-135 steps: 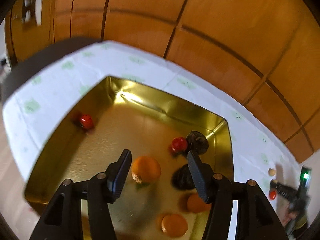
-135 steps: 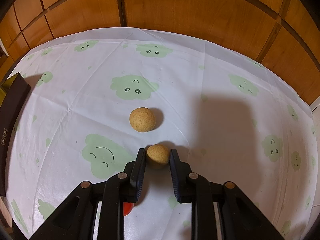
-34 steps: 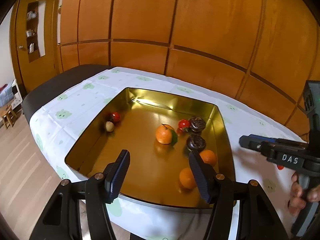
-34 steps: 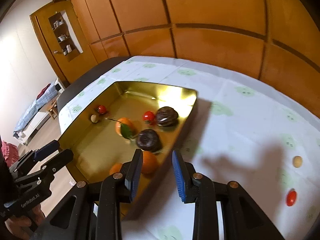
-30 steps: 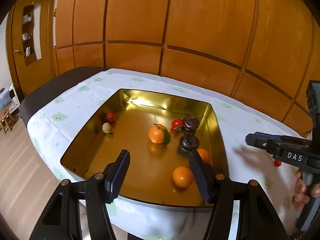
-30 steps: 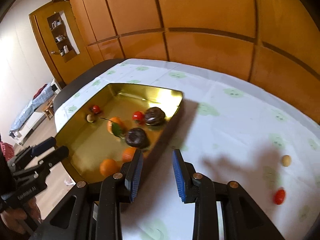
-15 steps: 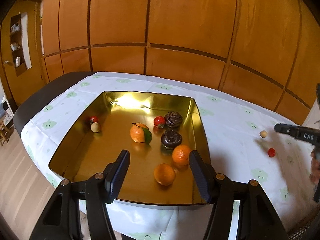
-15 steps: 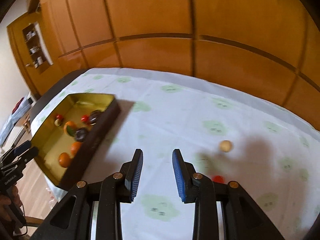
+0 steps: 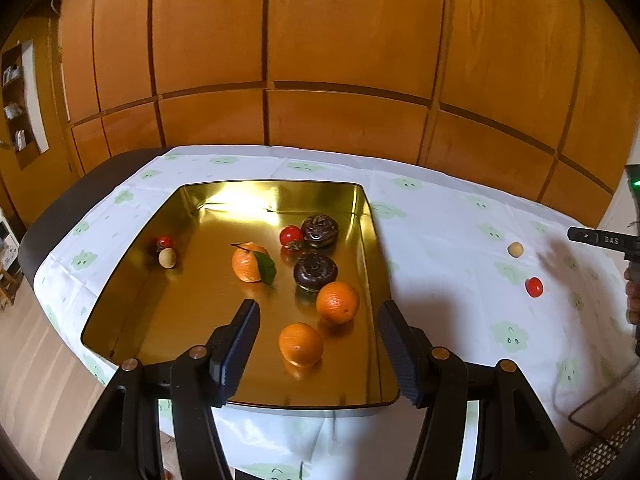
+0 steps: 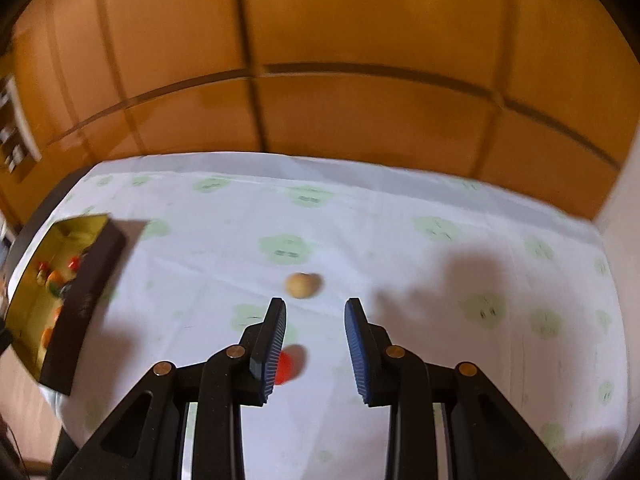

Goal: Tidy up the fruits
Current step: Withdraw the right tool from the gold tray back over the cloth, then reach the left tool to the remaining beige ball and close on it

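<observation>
A gold tray (image 9: 370,236) on the white cloth holds two oranges (image 9: 337,302), a leafed tangerine (image 9: 248,262), two dark fruits (image 9: 315,271), two red tomatoes (image 9: 291,235) and a tan ball (image 9: 167,258). My left gripper (image 9: 318,306) hovers open and empty over the tray's near end. My right gripper (image 10: 315,303) is open with a narrow gap and holds nothing. Just beyond its tips a tan ball (image 10: 300,285) lies on the cloth. A red tomato (image 10: 285,366) lies below, half hidden by the left finger (image 10: 269,344).
The tray (image 10: 80,296) sits far left in the right wrist view, dark outer wall facing me. From the left wrist, the loose ball (image 9: 515,249) and tomato (image 9: 534,287) lie right of the tray. The table (image 9: 56,220) has a dark edge; wood panelling stands behind.
My right gripper has swung away from the tray and rightward over the cloth, and now points at the loose tan ball and tomato. The left gripper has shifted and rolled slightly. Tray contents are unchanged.
</observation>
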A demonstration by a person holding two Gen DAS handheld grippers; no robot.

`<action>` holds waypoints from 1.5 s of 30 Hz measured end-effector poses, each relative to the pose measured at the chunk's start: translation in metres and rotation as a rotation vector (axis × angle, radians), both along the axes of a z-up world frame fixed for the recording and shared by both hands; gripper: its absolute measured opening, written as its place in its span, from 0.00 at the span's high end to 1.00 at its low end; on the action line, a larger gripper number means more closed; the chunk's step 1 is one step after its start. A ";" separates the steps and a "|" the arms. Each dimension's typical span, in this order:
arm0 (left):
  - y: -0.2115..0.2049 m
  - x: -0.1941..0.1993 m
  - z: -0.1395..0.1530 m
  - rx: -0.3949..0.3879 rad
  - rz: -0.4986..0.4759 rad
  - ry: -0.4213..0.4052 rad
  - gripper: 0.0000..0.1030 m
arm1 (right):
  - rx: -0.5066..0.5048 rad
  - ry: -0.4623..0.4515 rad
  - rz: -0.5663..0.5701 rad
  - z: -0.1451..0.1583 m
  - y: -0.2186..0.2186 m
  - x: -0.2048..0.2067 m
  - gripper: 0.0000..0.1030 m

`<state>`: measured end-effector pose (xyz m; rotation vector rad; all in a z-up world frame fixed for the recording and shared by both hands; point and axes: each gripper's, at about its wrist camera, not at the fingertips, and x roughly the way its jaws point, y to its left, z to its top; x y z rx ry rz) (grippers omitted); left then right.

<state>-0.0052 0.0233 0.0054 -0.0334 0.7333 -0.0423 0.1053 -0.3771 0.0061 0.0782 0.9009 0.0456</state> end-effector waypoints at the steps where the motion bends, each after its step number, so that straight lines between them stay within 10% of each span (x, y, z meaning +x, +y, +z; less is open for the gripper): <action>1: -0.002 0.000 0.000 0.002 -0.004 0.001 0.39 | 0.021 0.015 -0.028 -0.006 -0.008 0.001 0.70; 21: -0.102 0.037 0.001 0.025 -0.278 0.047 0.39 | 0.096 0.119 -0.224 -0.022 -0.047 0.006 0.70; 45: -0.286 0.173 -0.059 -0.064 -0.610 0.279 0.55 | 0.191 0.144 -0.295 -0.022 -0.069 0.008 0.70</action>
